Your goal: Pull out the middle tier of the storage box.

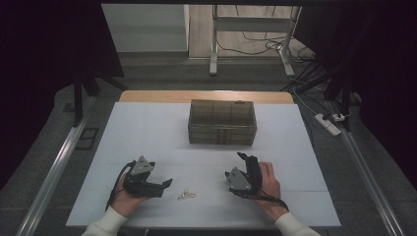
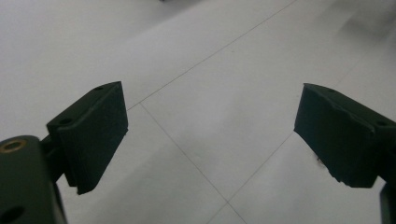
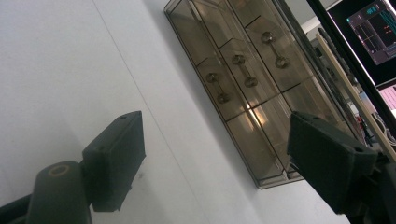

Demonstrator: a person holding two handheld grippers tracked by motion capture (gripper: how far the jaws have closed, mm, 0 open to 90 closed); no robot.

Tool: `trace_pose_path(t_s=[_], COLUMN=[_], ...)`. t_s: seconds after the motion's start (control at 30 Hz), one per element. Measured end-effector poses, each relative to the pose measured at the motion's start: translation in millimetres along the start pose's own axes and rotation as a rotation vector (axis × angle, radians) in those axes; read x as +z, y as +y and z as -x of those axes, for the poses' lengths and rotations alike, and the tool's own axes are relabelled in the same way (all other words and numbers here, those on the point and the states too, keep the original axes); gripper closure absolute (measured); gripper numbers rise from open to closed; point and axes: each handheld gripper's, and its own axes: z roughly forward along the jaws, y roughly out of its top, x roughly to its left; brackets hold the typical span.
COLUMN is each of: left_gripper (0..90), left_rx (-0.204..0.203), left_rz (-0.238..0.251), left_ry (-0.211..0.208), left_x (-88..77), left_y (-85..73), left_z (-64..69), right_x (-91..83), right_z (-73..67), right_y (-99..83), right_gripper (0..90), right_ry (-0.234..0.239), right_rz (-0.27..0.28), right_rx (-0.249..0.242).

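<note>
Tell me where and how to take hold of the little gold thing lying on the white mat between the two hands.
The small gold piece lies flat and thin on the white mat, beside the left hand-held gripper, whose jaws stand open. Probably come straight down from above and pinch across its narrow width, pads close to the mat. Its exact shape is too small to tell, so no finer grip point can be named.

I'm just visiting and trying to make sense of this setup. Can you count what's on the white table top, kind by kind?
Hand-held grippers: 2, the left gripper and the right gripper, both with jaws open.
Smoky see-through drawer box: 1.
Small cluster of gold-coloured metal bits: 1; too small to tell what they are or how many.
Total: 4.
</note>
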Motion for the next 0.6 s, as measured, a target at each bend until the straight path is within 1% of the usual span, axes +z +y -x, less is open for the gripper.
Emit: trace_pose_path(t_s=[0.07, 0.1, 0.17, 0.2, 0.23, 0.37, 0.47, 0.53, 0.6], left_gripper=[9.6, 9.6, 9.6, 9.6, 9.6, 9.6, 9.6, 9.6, 9.6], left_rx=[0.001, 0.001, 0.001, 0.000, 0.000, 0.001, 0.000, 0.001, 0.001], left_rz=[0.000, 0.000, 0.000, 0.000, -0.002, -0.003, -0.001, -0.001, -0.001], left_ry=[0.000, 0.000, 0.000, 0.000, 0.000, 0.000, -0.001, -0.001, -0.001], left_x=[-0.1, -0.1, 0.0, 0.2, 0.4, 0.6, 0.4, 0.3, 0.3], left_y=[0.0, 0.0, -0.1, -0.1, -0.1, -0.1, -0.2, -0.3, -0.3], left_z=[0.2, 0.2, 0.1, 0.0, -0.2, 0.1, -0.2, -0.4, -0.4], right_x=[1.2, 2.0, 4.2, 5.3, 5.8, 9.9, 12.5, 13.8, 14.1], right_z=[0.7, 1.6, 2.5, 1.8, 3.7, 4.6, 5.6, 7.0, 7.2], right_y=[0.2, -0.1, -0.7, -0.4, -0.5, 0.4, 0.6, 1.5, 1.8], right_gripper=[20.2, 20.3, 20.5, 20.5, 20.6, 21.1, 21.4, 21.7, 21.9], right_ry=[0.005, 0.004, -0.001, -0.002, -0.003, -0.012, -0.016, -0.023, -0.024], right_rz=[-0.003, -0.008, -0.010, -0.006, -0.017, -0.015, -0.021, -0.027, -0.025], right_rx=[-0.001, -0.011, -0.015, 0.000, -0.023, -0.009, -0.023, -0.048, -0.050])
